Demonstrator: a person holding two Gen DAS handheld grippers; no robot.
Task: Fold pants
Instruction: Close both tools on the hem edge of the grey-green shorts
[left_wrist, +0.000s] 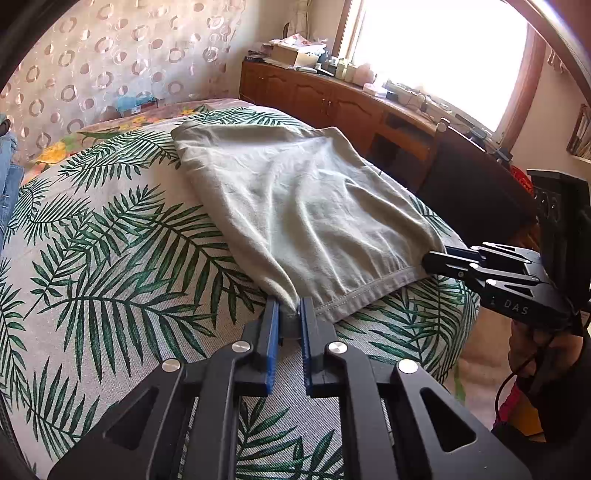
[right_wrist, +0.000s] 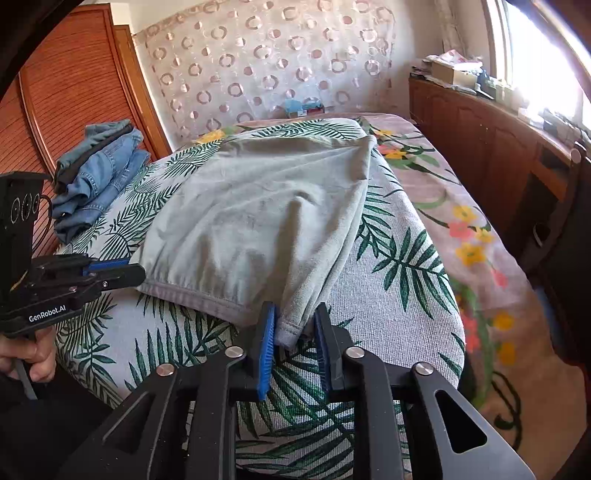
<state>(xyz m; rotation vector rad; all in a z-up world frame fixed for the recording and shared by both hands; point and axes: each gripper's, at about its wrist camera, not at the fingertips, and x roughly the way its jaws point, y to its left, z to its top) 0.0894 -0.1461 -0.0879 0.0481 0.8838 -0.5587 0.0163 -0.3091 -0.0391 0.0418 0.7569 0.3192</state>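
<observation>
Pants (left_wrist: 295, 199): grey, lying flat on the bed (left_wrist: 110, 240), near edge lifted a little.
Left tool (left_wrist: 289, 314): clenched on left corner of waistband.
Right tool (right_wrist: 293, 325): clenched on right corner.
Jeans (right_wrist: 96, 173): stacked beside pants.

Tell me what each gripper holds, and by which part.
Left gripper and right gripper each pinch one near corner of the grey pants, at the stitched end.

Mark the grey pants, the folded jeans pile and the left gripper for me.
grey pants (left_wrist: 295, 199): left wrist view, middle of the fabric.
folded jeans pile (right_wrist: 98, 173): right wrist view, top denim fold.
left gripper (left_wrist: 290, 314): left wrist view, between the fingertips.
</observation>
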